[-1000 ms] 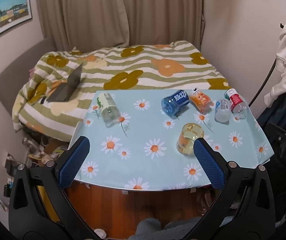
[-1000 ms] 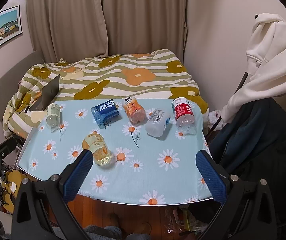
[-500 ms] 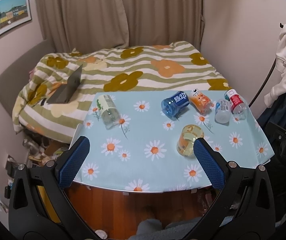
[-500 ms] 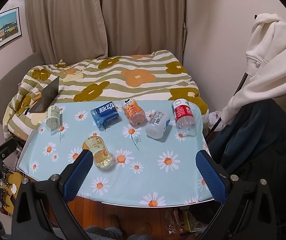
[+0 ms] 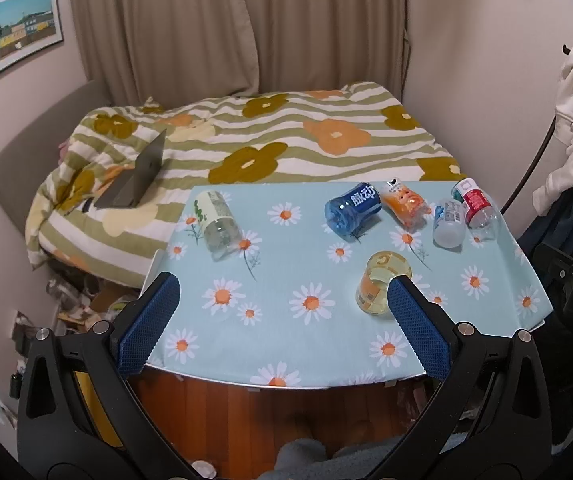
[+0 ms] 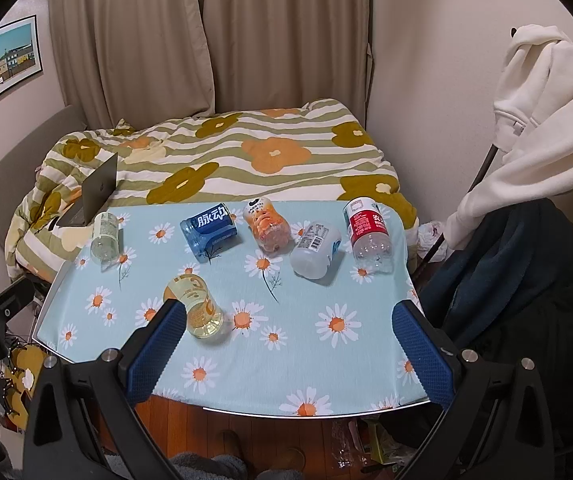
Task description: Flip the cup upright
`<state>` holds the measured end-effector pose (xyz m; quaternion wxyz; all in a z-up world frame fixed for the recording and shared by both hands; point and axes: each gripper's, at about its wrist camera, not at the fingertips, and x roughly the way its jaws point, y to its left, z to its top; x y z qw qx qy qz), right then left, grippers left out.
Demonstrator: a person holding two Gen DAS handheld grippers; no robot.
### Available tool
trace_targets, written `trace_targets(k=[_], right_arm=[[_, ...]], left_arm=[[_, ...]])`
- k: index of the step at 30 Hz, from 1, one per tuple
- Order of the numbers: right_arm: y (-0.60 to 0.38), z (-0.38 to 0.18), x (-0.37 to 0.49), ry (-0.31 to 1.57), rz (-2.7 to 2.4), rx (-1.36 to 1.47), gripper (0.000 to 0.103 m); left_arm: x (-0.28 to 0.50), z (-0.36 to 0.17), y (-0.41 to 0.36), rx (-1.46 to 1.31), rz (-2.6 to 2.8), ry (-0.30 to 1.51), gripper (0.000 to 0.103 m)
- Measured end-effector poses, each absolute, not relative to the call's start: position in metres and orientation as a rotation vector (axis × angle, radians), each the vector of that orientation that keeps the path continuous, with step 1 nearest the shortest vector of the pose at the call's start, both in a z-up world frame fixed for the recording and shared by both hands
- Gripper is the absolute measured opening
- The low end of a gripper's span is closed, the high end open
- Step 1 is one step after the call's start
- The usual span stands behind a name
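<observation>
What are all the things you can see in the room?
yellow cup: 1, clear yellow, lying on its side near table's front left
green-label cup: 1, clear, lying far left
blue cup: 1, lying at back
orange cup: 1, lying at back
white cup: 1, lying right of orange
red-label cup: 1, lying far right
table: 1, light blue daisy cloth
bed: 1, striped flower quilt
laptop: 1, grey, on bed
left tool: 1, blue pads, open
right tool: 1, blue pads, open

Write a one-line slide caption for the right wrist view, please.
Open right gripper above daisy-print table with six cups lying on their sides, yellow cup nearest.
</observation>
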<state>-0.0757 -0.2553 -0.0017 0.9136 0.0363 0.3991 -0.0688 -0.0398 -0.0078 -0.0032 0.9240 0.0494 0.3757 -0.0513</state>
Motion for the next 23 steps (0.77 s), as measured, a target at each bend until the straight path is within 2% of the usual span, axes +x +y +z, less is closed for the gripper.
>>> trace_targets(k=[23], right_arm=[[-0.256, -0.003, -0.070, 0.818, -0.149, 0.078, 0.103]], left_arm=[[-0.020, -0.010, -0.006, 0.107, -0.100, 0.779, 0.103]])
